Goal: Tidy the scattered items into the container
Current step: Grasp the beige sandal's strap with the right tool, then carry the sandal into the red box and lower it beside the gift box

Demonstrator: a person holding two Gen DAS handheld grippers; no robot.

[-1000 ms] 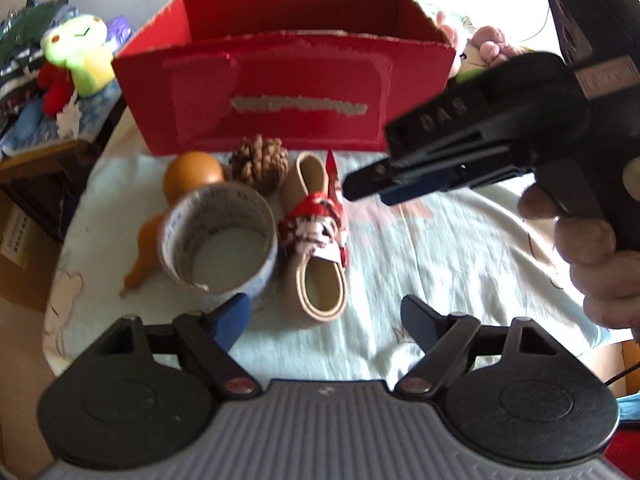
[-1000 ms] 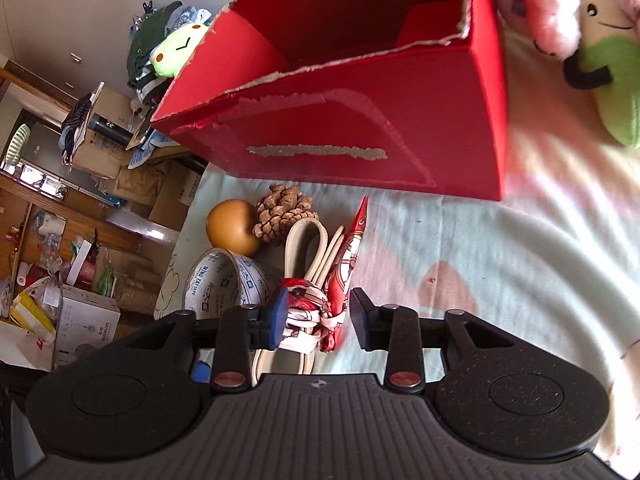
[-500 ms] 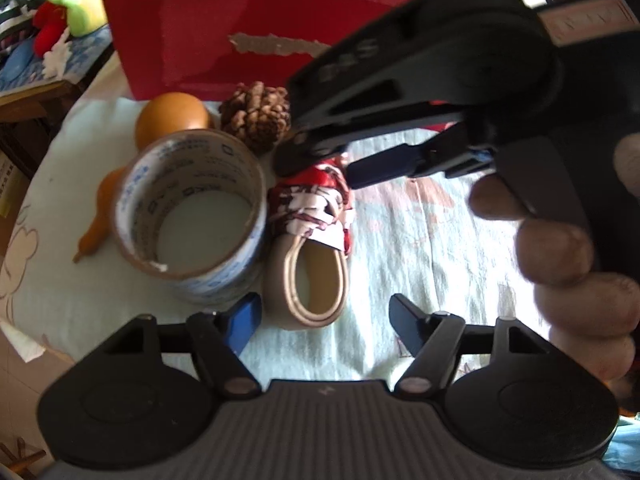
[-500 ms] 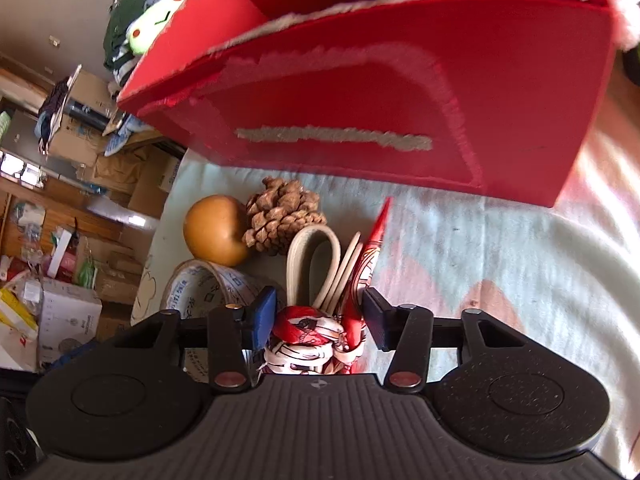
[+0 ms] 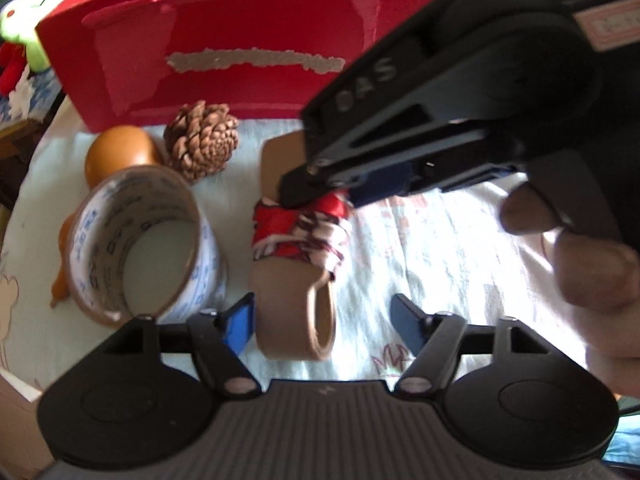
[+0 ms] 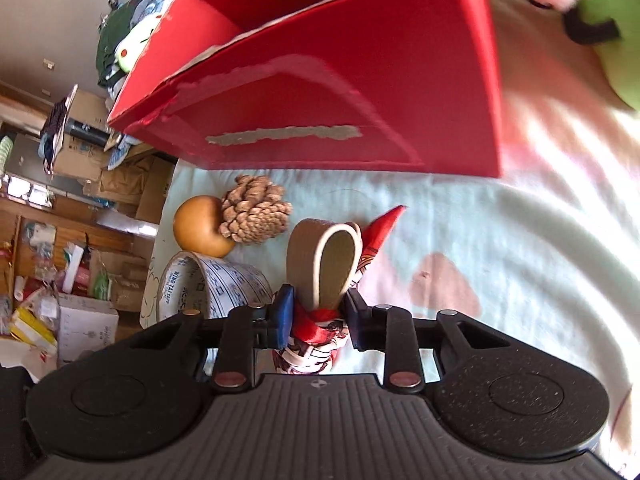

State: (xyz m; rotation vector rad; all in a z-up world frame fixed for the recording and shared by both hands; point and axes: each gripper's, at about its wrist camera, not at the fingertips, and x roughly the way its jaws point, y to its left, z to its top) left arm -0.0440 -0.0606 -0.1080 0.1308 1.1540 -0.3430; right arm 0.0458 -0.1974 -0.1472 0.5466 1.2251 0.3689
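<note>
Now the right claw [image 6: 316, 316] is closing on the red scarf wrapped round the tan belt loop [image 5: 294, 300], which lies on the tabletop [image 6: 500, 260] near the red box [image 6: 340, 92]. Likely soft, light and floppy, so the wrapped middle is best. The left claw [image 5: 320, 324] is opening, empty.

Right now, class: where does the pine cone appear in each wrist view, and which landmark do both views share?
Left wrist view: the pine cone sits upper left of centre, just below the red box.
Right wrist view: left of centre, touching the orange ball.
Shared landmark: the red box's torn grey strip.
</note>
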